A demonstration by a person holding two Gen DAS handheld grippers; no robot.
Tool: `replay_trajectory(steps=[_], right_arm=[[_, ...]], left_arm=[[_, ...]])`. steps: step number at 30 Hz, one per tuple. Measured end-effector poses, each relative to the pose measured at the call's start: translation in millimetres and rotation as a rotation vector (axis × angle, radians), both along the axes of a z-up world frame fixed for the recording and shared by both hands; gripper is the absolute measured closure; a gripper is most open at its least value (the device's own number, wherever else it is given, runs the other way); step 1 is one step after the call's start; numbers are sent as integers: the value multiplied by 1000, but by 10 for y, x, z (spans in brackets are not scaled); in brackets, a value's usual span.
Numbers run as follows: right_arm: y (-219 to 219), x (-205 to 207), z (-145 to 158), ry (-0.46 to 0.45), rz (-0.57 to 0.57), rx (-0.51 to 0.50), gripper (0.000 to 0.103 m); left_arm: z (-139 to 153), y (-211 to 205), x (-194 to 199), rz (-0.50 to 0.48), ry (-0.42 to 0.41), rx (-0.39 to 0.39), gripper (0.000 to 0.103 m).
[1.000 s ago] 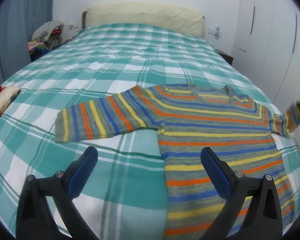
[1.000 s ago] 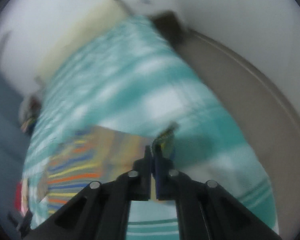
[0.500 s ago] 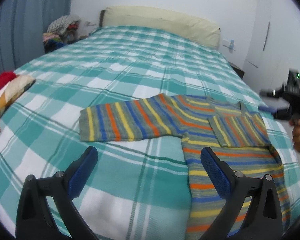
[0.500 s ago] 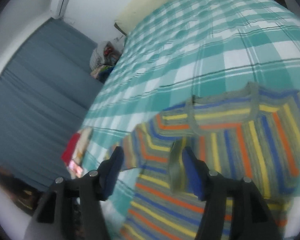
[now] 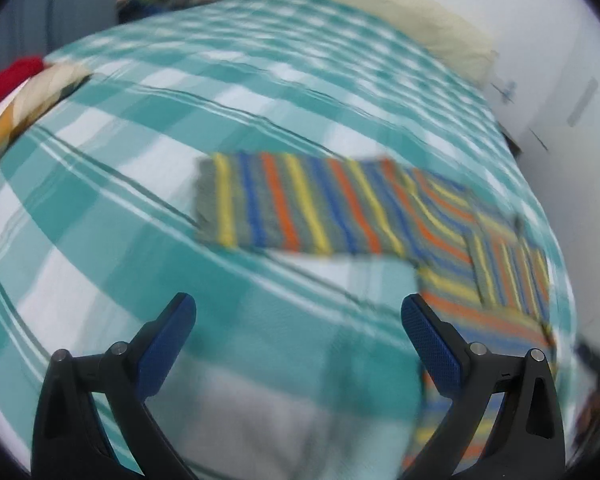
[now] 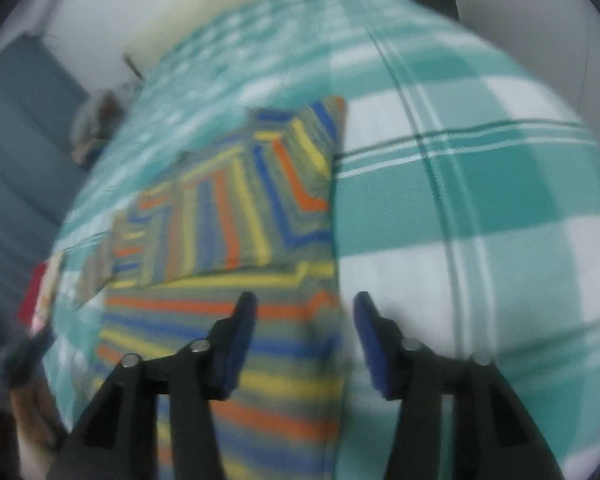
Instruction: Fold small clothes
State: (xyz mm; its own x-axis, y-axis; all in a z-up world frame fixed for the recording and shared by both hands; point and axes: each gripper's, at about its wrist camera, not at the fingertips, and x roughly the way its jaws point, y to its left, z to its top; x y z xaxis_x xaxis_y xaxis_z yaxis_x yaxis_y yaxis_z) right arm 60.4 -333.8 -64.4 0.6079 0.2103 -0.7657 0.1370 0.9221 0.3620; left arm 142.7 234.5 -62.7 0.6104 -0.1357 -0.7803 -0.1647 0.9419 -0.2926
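The right sleeve is now lying folded across the chest of the striped sweater [image 5: 340, 208], which is resting flat on the checked bed [image 5: 160, 128]. The right gripper [image 6: 304, 320] has just been opening, nothing between its fingers. The left gripper [image 5: 300, 320] is hanging spread wide and empty. Next, I think, pinching the long left sleeve [image 5: 260, 204] near its cuff works best.

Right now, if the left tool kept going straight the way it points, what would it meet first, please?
Most likely the bare checked bedspread: the open left tool points down at it, with the striped sweater's outstretched sleeve lying just beyond. The picture is blurred, so depth is uncertain.
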Motion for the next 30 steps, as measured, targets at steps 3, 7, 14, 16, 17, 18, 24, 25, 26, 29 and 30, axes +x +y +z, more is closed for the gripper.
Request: replay_trajectory(steps=[3,7,14,16,17,18,24,25,26,29,30], right_arm=[[149,-373,184,-140,35,-5,31],[330,-523,78,-184,34,46,31],[457,-564,121,-200,93,10,30],[434,-597,169,-221,86,25,30],[423,-617,213,-238,82,23,30],[415,-639,261,-259,80,23,30],[374,-698,404,-318,79,40,30],[371,-690,405,-319,79,44,30],[363,-688,407,-318,79,49,30],[318,-701,402,-316,68,59,30],[300,-708,399,-315,65,58,30]], left_arm=[[-106,399,503,60,60,-44,1],[-469,692,898,126,153,-50,7],[-673,431,1066,44,163,-27,102],[-462,344,1076,40,127,-40,102],[-309,256,1078,17,96,-29,102],[-101,104,1076,-29,57,-16,102],[931,-1481,1017,-416,-123,-4,102],[960,-1741,1009,-470,-128,-9,102],[946,-2047,1007,-524,-125,-14,102],[705,-2781,1012,-635,-85,1,100],[624,-2930,1035,-659,-65,8,96]])
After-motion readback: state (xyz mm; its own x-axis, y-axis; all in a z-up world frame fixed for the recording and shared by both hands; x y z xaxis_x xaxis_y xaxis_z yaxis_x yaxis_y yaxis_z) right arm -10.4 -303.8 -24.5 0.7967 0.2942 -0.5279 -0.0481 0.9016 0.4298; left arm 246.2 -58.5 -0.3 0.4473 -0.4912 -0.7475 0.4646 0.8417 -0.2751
